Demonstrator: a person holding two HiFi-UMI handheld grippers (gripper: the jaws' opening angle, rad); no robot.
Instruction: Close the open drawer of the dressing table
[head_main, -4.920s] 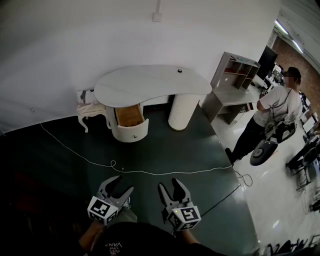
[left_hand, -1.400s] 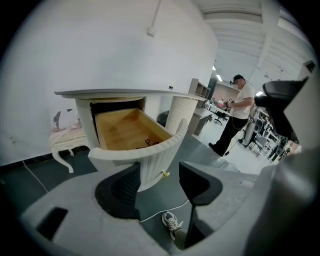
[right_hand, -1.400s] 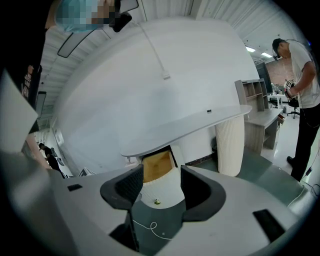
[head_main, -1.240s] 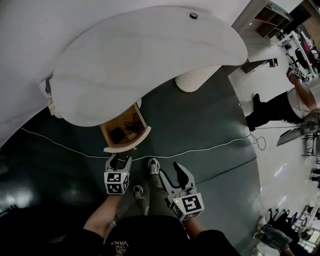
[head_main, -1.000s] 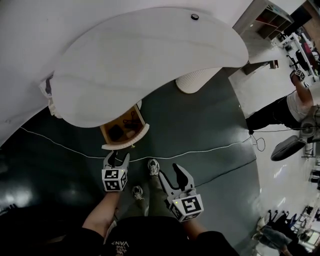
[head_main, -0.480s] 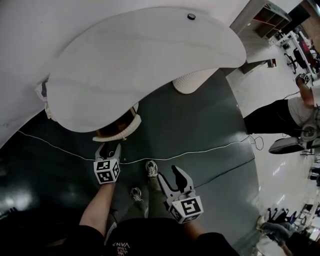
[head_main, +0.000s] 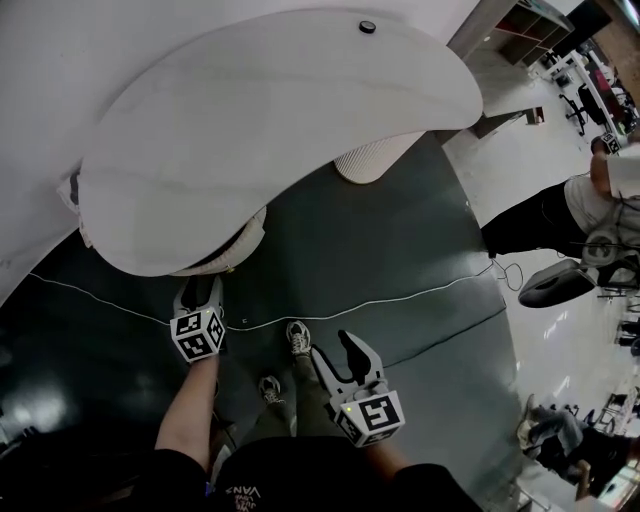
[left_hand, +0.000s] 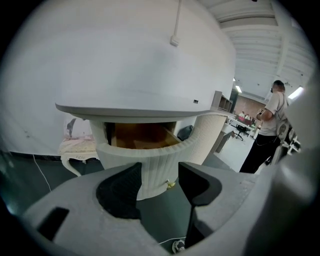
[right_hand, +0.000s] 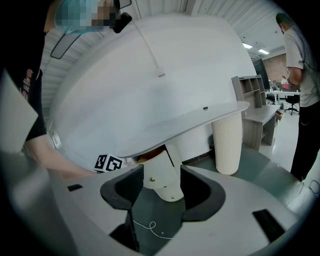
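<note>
Two jaws of the left gripper (head_main: 200, 291) stand apart, empty, just before the curved, ribbed white drawer (left_hand: 150, 160), its wooden inside showing; right gripper (head_main: 334, 348) likewise parted, farther back.

A white cable (head_main: 400, 299) crosses the dark floor (head_main: 380, 230).

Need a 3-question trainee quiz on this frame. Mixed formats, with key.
1. True or false: the drawer of the dressing table is fully shut.
2. Which gripper is nearer the drawer front? A. the left gripper B. the right gripper
3. Fill in: in the left gripper view, the left gripper is ____ (open or shut).

Key: 1 false, the wooden inside still shows above the ribbed front; 2 A; 3 open, with nothing between the jaws.
</note>
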